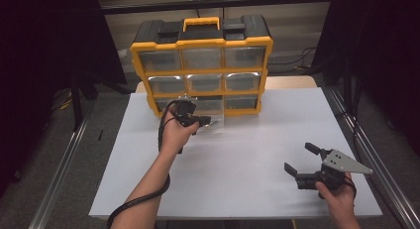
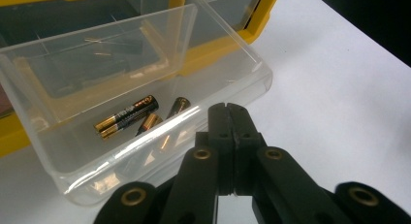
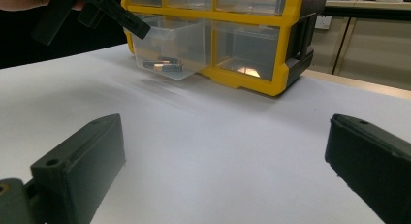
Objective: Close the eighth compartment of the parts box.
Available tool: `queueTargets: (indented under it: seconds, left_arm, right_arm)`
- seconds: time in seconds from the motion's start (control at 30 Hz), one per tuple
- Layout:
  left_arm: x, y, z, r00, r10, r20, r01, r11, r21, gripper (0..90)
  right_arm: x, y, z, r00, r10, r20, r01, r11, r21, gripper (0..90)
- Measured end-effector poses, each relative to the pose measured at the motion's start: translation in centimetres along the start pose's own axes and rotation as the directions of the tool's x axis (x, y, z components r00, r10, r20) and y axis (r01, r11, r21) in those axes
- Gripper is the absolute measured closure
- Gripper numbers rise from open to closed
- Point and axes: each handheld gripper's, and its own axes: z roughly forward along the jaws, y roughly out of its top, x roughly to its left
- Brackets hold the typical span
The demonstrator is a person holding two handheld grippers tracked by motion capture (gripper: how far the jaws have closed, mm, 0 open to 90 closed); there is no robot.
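Observation:
A yellow and black drawer cabinet point(image 1: 203, 65) stands at the far side of the white table point(image 1: 247, 159). Its bottom middle clear drawer point(image 2: 145, 88) is pulled out, and three black and gold batteries point(image 2: 127, 116) lie in it. My left gripper point(image 1: 207, 122) is shut with nothing between its jaws, its tip point(image 2: 228, 110) just above the drawer's front rim. My right gripper point(image 1: 299, 158) rests open over the near right of the table, far from the cabinet point(image 3: 228, 35). The open drawer point(image 3: 169, 49) with its batteries point(image 3: 163, 64) appears in the right gripper view too, with the left gripper point(image 3: 140, 27) over it.
The cabinet's other clear drawers point(image 1: 203, 58) are pushed in. The table's right edge point(image 1: 346, 140) runs beside a metal rail point(image 1: 381, 174). Dark curtains hang on both sides. A black cable point(image 1: 136, 201) trails from the left gripper along the forearm.

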Motion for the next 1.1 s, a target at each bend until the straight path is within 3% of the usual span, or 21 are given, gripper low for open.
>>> queueTargets:
  seconds: [0.33,0.43,0.47,0.5,0.67,0.77,0.8,0.87,1.1]
  left_arm:
    - [-0.13,-0.13,0.08,0.9999,0.0,-0.011,0.0,0.9998,-0.021,90.0]
    - [-0.1,-0.09,0.03,0.9994,0.026,-0.024,-0.026,0.9997,-0.002,90.0]
    - [-0.12,-0.11,0.07,0.9995,0.025,-0.022,-0.025,0.9997,-0.009,90.0]
    - [-0.35,-0.14,0.23,0.9998,-0.008,-0.02,0.008,0.9993,-0.037,90.0]
    - [-0.28,-0.01,0.35,0.9997,-0.004,-0.025,0.003,0.9993,-0.036,90.0]
    - [-0.08,0.08,0.28,0.9992,0.021,-0.035,-0.021,0.9997,-0.014,90.0]
    - [-0.3,0.08,0.43,0.9992,-0.004,-0.04,0.002,0.9992,-0.04,90.0]
    - [-0.27,0.13,0.59,0.9992,-0.008,-0.038,0.006,0.9985,-0.054,90.0]
    - [0.2,0.24,0.55,0.9983,-0.026,-0.052,0.023,0.9981,-0.056,90.0]
  right_arm:
    - [0.04,0.03,-0.07,1.0,0.001,0.003,-0.001,1.0,-0.001,0.2]
    - [0.16,0.03,0.01,1.0,0.007,0.0,-0.007,1.0,0.0,0.2]
    - [0.18,0.04,0.05,1.0,0.005,-0.001,-0.005,1.0,-0.004,0.2]
    - [0.18,0.04,0.05,1.0,0.005,-0.002,-0.005,1.0,-0.004,0.2]
    - [0.18,0.04,0.01,1.0,0.005,-0.001,-0.005,1.0,-0.003,0.2]
    - [0.16,0.06,-0.03,1.0,0.006,-0.002,-0.006,1.0,-0.005,0.2]
    - [0.13,0.06,-0.04,1.0,0.007,-0.002,-0.007,1.0,-0.004,0.2]
    - [0.13,0.06,-0.06,1.0,0.009,-0.001,-0.009,1.0,-0.004,0.2]
    - [0.08,0.09,-0.11,0.9999,0.011,0.001,-0.011,0.9999,-0.006,0.2]
